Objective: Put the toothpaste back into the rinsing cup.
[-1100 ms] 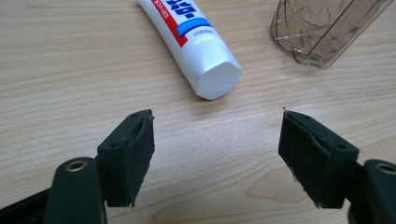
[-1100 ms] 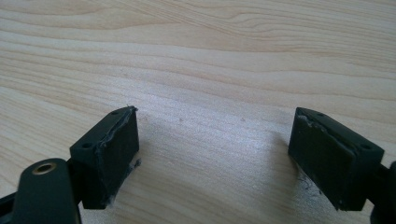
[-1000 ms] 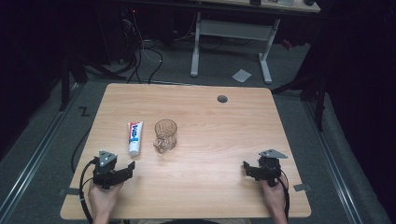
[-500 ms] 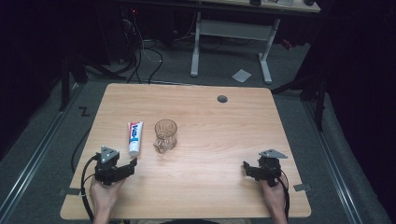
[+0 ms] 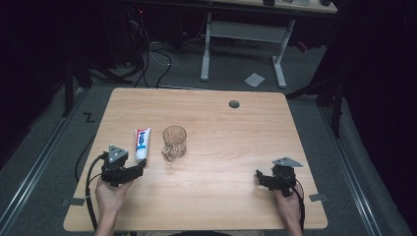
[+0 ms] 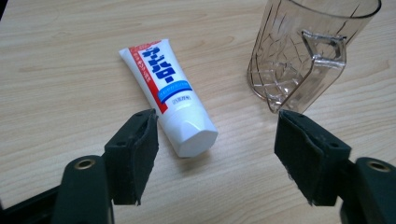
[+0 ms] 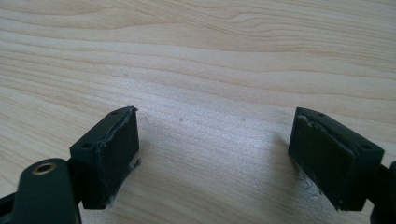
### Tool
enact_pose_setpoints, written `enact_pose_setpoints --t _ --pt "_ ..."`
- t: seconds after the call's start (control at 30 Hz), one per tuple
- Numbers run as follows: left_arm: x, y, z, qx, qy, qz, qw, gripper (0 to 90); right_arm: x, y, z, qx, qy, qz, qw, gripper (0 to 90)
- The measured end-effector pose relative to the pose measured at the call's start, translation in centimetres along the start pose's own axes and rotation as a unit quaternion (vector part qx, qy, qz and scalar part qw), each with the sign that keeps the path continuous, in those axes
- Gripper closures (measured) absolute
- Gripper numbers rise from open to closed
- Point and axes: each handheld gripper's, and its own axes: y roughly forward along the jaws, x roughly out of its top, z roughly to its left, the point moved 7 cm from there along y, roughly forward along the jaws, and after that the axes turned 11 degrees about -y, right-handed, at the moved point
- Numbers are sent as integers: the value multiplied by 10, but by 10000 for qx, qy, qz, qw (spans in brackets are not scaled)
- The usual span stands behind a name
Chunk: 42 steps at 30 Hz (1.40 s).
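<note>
My left claw (image 6: pixel 215 154) stands apart, its jaws just closing a little on nothing, before the white plastic toothpaste tube (image 6: pixel 169 93) with blue and red Japanese lettering, lying on the pale wooden counter (image 5: pixel 221 128) beside a clear crackle-patterned handled cup (image 6: pixel 303 51). My right claw (image 7: pixel 215 158) stands apart over bare wood.

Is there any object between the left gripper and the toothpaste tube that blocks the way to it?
Nothing visible does. The left gripper is open, its jaws having just been closing with nothing between them, and the toothpaste tube lies flat just ahead with bare table before it. The clear cup stands apart, beside the tube.
</note>
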Motion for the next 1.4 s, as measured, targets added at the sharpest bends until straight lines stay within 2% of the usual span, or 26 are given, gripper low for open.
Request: enact_pose_setpoints --t 0.33,0.43,0.5,0.63,0.9,1.0,1.17,1.23,1.4 --pt "12 4 3 5 -50 -83 10000 321 0 0 0 1 -5 -1 10000 159" --pt "15 7 5 36 -115 46 9999 313 0 0 0 1 -7 -2 10000 160" --pt "17 11 7 -27 -298 183 9994 293 0 0 0 1 -3 -1 10000 160" --pt "25 14 9 -128 -366 241 9990 285 0 0 0 2 -6 -2 10000 160" --pt "40 18 11 34 -237 302 9993 277 0 0 0 3 -3 -1 10000 160" --pt "45 18 11 30 -269 307 9992 273 0 0 0 5 -6 -1 10000 160" --pt "51 19 10 94 -209 365 9991 276 0 0 0 5 -6 -1 10000 160" --pt "54 21 10 75 -266 350 9990 280 0 0 0 5 -7 -1 10000 160" --pt "60 27 10 180 -197 481 9985 291 0 0 0 3 -4 -1 10000 160"
